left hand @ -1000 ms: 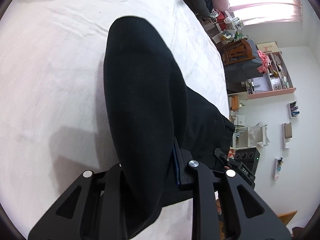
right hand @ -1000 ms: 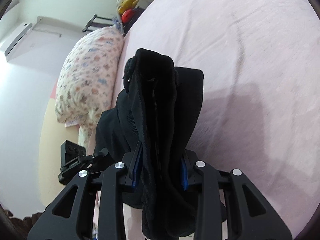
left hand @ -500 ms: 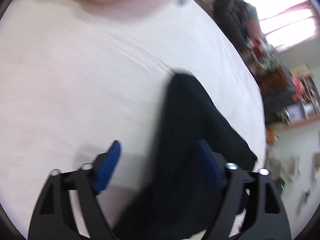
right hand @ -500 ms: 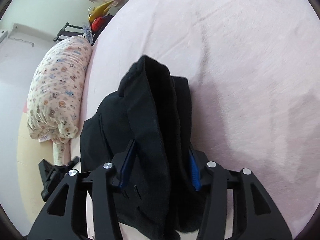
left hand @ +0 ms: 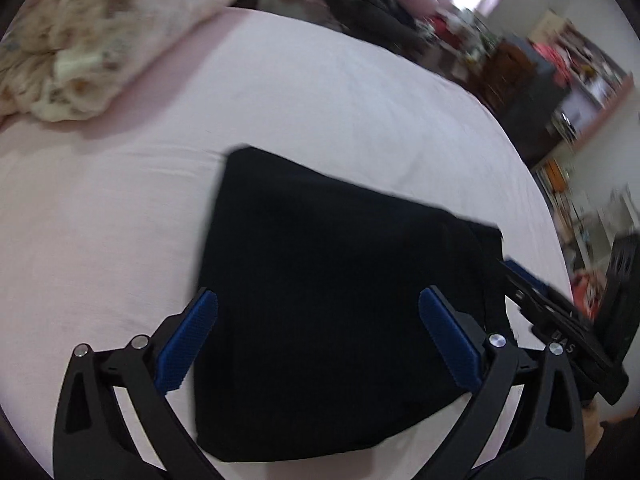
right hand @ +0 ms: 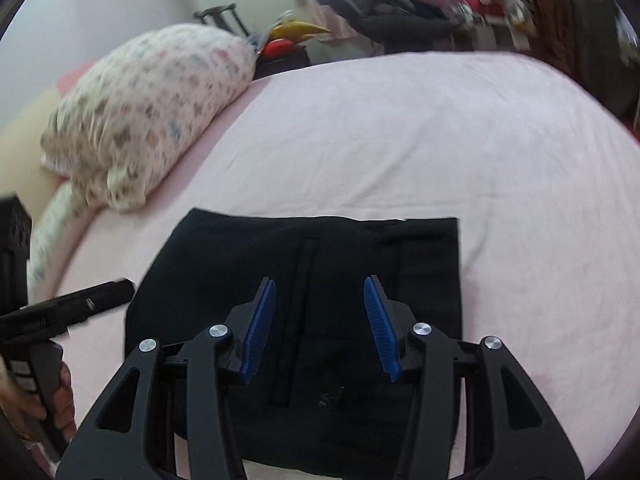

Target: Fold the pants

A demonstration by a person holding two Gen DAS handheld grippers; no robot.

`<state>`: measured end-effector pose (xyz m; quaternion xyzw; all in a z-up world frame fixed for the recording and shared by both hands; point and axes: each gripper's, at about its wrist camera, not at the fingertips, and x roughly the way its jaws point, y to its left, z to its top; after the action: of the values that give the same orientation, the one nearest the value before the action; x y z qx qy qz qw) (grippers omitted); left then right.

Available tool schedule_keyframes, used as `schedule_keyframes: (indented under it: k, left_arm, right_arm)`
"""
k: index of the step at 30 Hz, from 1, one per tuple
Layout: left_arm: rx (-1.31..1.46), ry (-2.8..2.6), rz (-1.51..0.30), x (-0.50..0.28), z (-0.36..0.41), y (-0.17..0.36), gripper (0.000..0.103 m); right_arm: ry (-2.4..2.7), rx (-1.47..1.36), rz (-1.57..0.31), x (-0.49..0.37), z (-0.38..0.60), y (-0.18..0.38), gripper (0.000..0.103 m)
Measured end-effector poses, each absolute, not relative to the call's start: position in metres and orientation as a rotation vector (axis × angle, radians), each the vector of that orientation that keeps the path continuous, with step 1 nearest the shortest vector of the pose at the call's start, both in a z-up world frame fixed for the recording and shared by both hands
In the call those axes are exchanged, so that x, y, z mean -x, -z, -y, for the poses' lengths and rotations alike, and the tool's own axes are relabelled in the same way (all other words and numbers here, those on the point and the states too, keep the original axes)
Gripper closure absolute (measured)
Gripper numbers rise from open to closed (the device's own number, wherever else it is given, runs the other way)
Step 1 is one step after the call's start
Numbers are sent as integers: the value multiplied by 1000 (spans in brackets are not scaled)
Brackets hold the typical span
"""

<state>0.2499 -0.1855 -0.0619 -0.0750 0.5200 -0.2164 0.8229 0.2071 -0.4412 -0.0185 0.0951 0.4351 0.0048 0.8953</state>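
The pants (left hand: 332, 300) lie folded into a flat, roughly square black bundle on the pink bedsheet (left hand: 120, 208), in front of both grippers. All positions below are given relative to this bundle.

Handling: the fabric appears soft, limp and light, judged from how flat it lies. It will sag and unfold if lifted from one point. Take hold at two edges or corners at once, pinching all layers together. In the right wrist view a seam or pocket line runs down the top layer.

Left gripper (left hand: 318, 312): jaws spread wide, holding nothing, poised over the near part of the bundle with its pads (left hand: 188, 342) straddling the cloth.

Right gripper (right hand: 320, 320): jaws apart, empty, hovering above the near half of the bundle.

Surroundings, left to right:
- Patterned pillow (right hand: 148, 108), beyond the bundle and to its left, well apart.
- Bare sheet around the bundle on all visible sides.
- Cluttered shelves and furniture (left hand: 560, 64), far right, off the bed.

No object obstructs access to the bundle. Each gripper is near the other; avoid collision.
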Motion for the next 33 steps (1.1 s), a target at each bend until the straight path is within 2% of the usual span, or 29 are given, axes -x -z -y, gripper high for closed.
schedule_keyframes:
  k: [4, 7, 14, 22, 29, 32, 33]
  left_arm:
    - [88, 449, -1205, -250, 208, 90, 2]
    - [18, 437, -1209, -258, 219, 102, 2]
    - [-147, 420, -1214, -259, 236, 122, 2]
    - [-191, 382, -1169, -256, 243, 125, 2]
    - [-237, 369, -1205, -259, 251, 117, 2]
    - [-245, 357, -1207, -256, 248, 111, 2]
    - [-249, 355, -1201, -254, 247, 109, 2]
  right_arm:
    - [23, -144, -971, -211, 434, 37, 54]
    - [50, -149, -1055, -210, 441, 59, 54]
    - [48, -105, -1069, -210, 437, 73, 53]
    - [43, -83, -1046, -207, 436, 75, 53]
    - [60, -87, -1069, -211, 433, 70, 53]
    - [63, -102, -1075, -210, 432, 64, 47]
    - [56, -109, -1073, -208, 431, 62, 39]
